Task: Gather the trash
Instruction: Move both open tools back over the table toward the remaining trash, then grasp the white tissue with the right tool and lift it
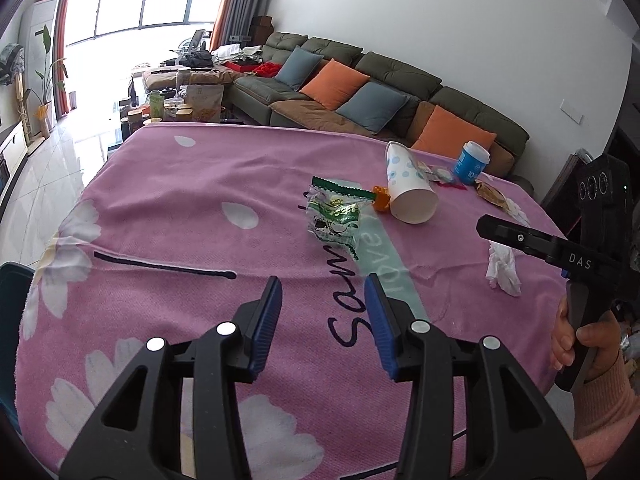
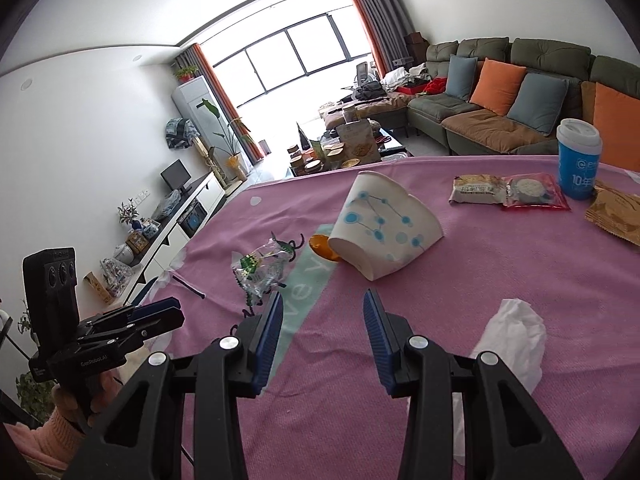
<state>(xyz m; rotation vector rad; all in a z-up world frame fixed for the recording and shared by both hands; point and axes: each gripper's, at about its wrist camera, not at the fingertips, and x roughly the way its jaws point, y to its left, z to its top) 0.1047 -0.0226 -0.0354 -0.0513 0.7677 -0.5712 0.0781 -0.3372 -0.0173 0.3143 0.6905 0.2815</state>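
Trash lies on a pink flowered tablecloth [image 1: 180, 208]. A crumpled green-and-clear wrapper [image 1: 334, 216] [image 2: 262, 270] lies mid-table, with a tipped white paper cup with blue dots [image 1: 408, 184] [image 2: 386, 224] beyond it. An orange scrap [image 1: 380, 198] [image 2: 322, 246] sits at the cup's mouth. A crumpled white tissue [image 1: 504, 268] [image 2: 510, 332] lies to the right. My left gripper [image 1: 324, 284] hovers open short of the wrapper, nothing between its fingers. My right gripper [image 2: 320, 300] is open too, over bare cloth before the cup, the tissue at its right.
A blue cup with a white lid [image 2: 578, 158] [image 1: 470, 162] and several snack packets [image 2: 508, 190] sit at the table's far right. A green sofa with orange and blue cushions [image 1: 360, 84] stands behind. A dark blue bin edge [image 1: 12, 320] shows at the left.
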